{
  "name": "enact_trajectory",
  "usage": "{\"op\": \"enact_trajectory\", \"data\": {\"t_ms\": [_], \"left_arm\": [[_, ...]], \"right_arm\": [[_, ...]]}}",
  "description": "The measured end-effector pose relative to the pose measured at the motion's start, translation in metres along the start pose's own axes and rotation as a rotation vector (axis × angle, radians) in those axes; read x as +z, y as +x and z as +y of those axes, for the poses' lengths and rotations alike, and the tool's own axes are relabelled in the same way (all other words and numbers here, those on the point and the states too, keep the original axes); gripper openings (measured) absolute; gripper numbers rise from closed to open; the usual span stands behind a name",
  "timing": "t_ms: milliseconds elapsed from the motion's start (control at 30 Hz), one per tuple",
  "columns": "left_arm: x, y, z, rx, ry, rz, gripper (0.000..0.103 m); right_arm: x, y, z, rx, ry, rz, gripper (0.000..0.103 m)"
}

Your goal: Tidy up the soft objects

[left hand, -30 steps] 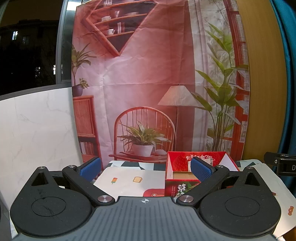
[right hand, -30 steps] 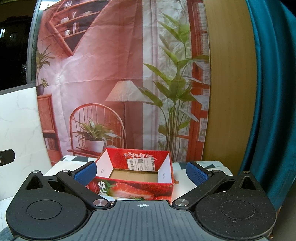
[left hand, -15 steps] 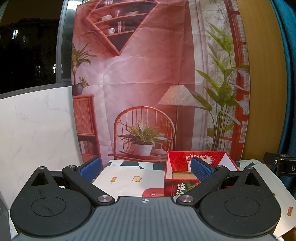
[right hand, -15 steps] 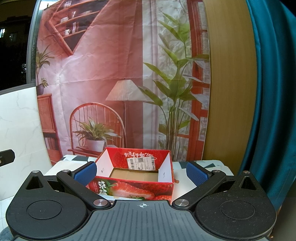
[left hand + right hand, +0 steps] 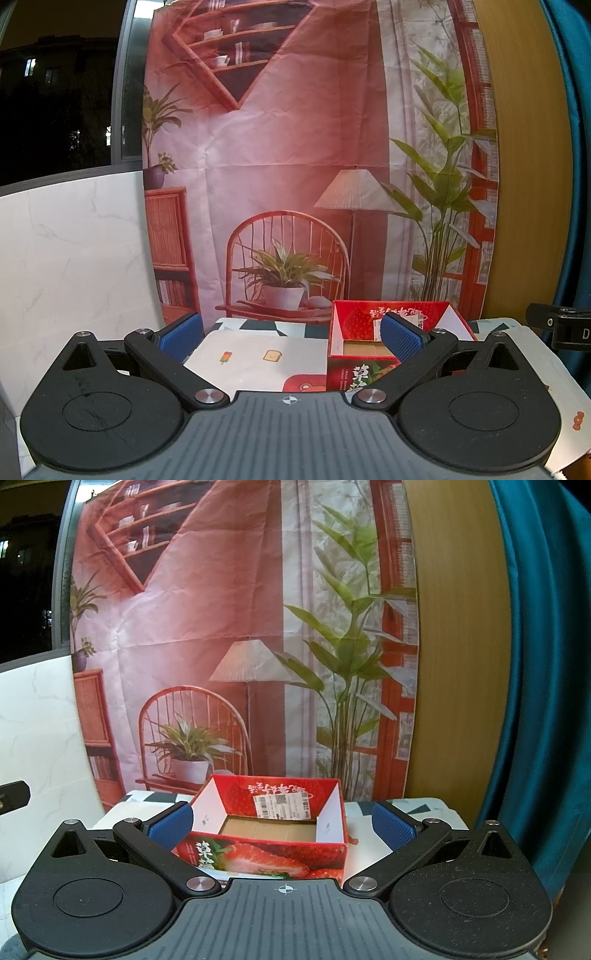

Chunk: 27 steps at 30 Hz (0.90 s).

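An open red cardboard box with strawberry print [image 5: 269,834] stands on the table straight ahead in the right wrist view, its brown floor bare. In the left wrist view the same box [image 5: 354,354] sits to the right, partly behind my right-hand pad. My left gripper [image 5: 291,338] is open, nothing between its blue pads. My right gripper [image 5: 282,825] is open too, its pads standing either side of the box, still short of it. No soft object shows in either view.
A white tablecloth with small food prints [image 5: 258,362] covers the table. A printed room backdrop [image 5: 295,166] hangs behind, a white marble panel [image 5: 74,258] stands at left, a teal curtain [image 5: 535,701] at right. The other gripper's black edge [image 5: 565,330] shows far right.
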<state>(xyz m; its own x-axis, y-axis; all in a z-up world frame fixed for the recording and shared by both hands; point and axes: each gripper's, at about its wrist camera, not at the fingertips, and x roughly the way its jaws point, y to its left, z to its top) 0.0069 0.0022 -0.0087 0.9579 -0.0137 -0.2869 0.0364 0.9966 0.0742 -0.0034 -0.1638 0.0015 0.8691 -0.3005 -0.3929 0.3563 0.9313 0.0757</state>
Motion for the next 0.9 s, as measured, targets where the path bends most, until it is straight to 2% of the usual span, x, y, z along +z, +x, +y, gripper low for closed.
{"op": "enact_trajectory", "data": {"t_ms": [300,767,900], "left_arm": [[-0.007,0.011,-0.004,-0.023,-0.006,0.031,0.103],[-0.044,0.09,-0.01,-0.066,0.011,0.205,0.103],[-0.057,0.109,-0.007,-0.072,0.002,0.248,0.103]], "right_arm": [[-0.007,0.008,-0.005,0.02,0.021,0.015,0.103],[-0.047,0.08,0.001,-0.021,0.002,0.191,0.103],[-0.059,0.096,0.003,-0.019,-0.005,0.209,0.103]]}}
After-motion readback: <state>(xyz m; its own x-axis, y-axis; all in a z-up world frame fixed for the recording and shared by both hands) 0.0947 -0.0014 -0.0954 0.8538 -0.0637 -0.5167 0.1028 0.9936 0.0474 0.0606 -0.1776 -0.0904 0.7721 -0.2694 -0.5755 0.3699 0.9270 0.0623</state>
